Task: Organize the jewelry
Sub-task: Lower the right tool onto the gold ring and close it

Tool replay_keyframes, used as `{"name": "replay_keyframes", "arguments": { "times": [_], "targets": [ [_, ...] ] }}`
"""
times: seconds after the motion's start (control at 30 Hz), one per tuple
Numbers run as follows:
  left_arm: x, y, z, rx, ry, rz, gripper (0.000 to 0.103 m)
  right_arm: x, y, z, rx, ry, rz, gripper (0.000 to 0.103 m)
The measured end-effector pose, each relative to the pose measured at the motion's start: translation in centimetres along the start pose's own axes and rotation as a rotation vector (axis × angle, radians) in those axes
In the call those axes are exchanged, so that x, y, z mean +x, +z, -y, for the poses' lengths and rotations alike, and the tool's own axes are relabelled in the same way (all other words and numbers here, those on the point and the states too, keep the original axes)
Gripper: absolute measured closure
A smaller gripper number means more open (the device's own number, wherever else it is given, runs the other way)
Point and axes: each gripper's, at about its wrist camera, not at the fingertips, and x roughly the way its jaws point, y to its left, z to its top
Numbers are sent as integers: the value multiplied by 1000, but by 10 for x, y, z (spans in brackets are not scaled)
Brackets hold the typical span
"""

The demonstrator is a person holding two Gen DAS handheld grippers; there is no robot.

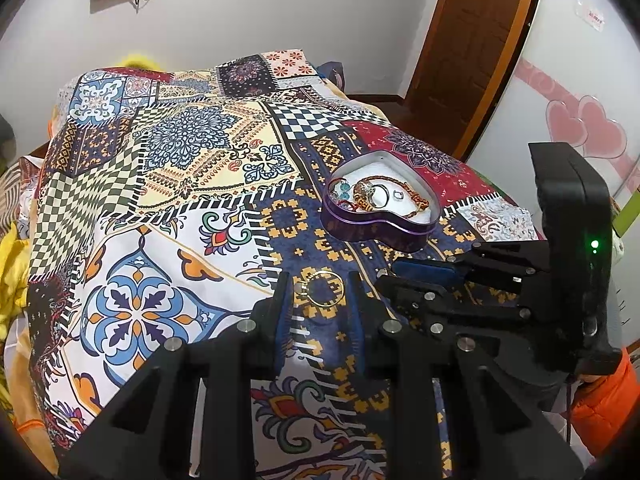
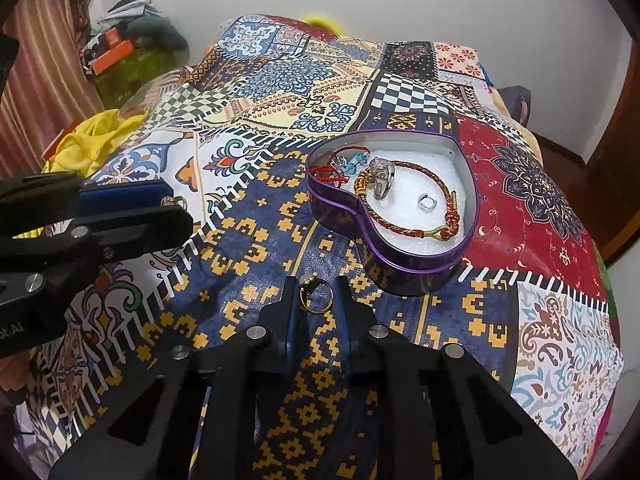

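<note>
So your left gripper (image 1: 318, 292) and right gripper (image 2: 316, 294) each stood open around a gold ring (image 1: 320, 288), lined up to grab. Nearby, the heart tin (image 2: 400, 256) waited.

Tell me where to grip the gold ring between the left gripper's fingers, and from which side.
Pinch the gold ring across its band, lowering the left gripper from above: it seems to lie nearly flat on the patterned cloth, a finger either side, its setting nearest the left finger.
</note>
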Motion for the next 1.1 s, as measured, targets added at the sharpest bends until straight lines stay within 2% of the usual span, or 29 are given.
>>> {"name": "replay_keyframes", "arguments": {
  "times": [0.17,0.23,0.67,0.77,0.83,0.9,0.93,1.1],
  "targets": [
    [-5,1,3,5,3,7,78,-4,1,-1,2,-1,4,89],
    [-6,2,4,9,6,10,78,-6,1,0,13,9,8,97],
    [-11,10,12,10,3,36,78,-39,6,20,71,-7,95,98],
    [-11,10,12,8,4,39,78,-43,6,20,61,32,101,97],
    [-10,10,11,7,6,38,78,-39,6,16,53,40,76,95],
    [-9,9,9,4,7,35,78,-26,6,11,35,38,20,76],
    [-9,8,9,3,7,33,78,-21,5,11,35,32,6,72],
    [-8,5,3,1,9,28,78,-5,2,5,10,-11,-3,71]
  ]
}}
